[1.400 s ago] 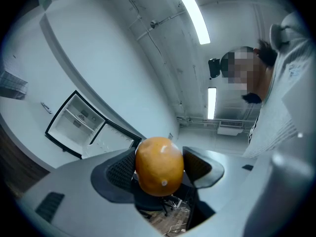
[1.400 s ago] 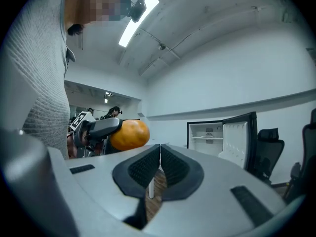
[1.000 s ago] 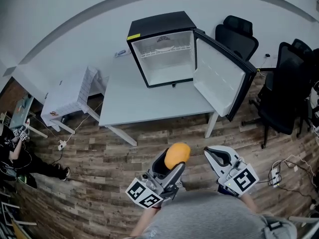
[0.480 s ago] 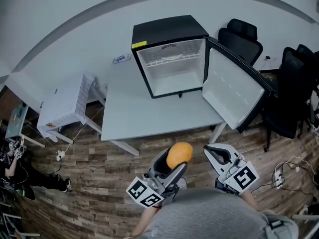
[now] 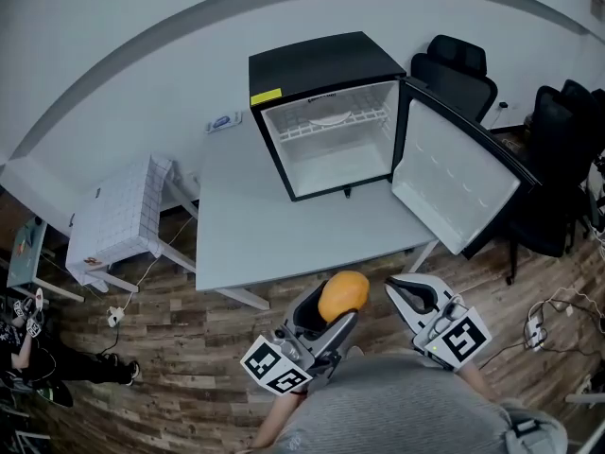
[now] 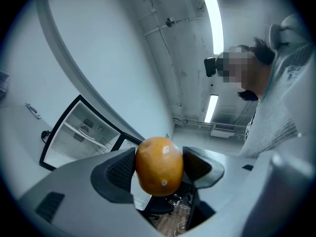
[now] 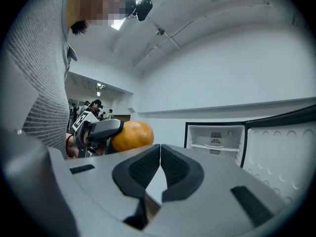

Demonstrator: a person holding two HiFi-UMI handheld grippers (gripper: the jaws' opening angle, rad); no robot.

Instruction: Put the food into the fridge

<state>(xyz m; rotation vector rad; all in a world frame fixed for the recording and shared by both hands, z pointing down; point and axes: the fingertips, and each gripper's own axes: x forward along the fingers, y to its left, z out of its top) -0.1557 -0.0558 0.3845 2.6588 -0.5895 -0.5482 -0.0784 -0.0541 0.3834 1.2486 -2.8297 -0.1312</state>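
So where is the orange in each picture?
Head view: the orange is low in the middle, held by the left gripper.
Left gripper view: the orange is low in the centre, squeezed between the jaws.
Right gripper view: the orange is left of middle, beyond the shut right gripper.
Shared landmark: the open fridge, at the left in the left gripper view and at the right in the right gripper view.

An orange fruit (image 5: 341, 296), black fridge (image 5: 321, 60) with white inside, pale grey table (image 5: 255, 239), wood-grain floor (image 5: 180, 348).
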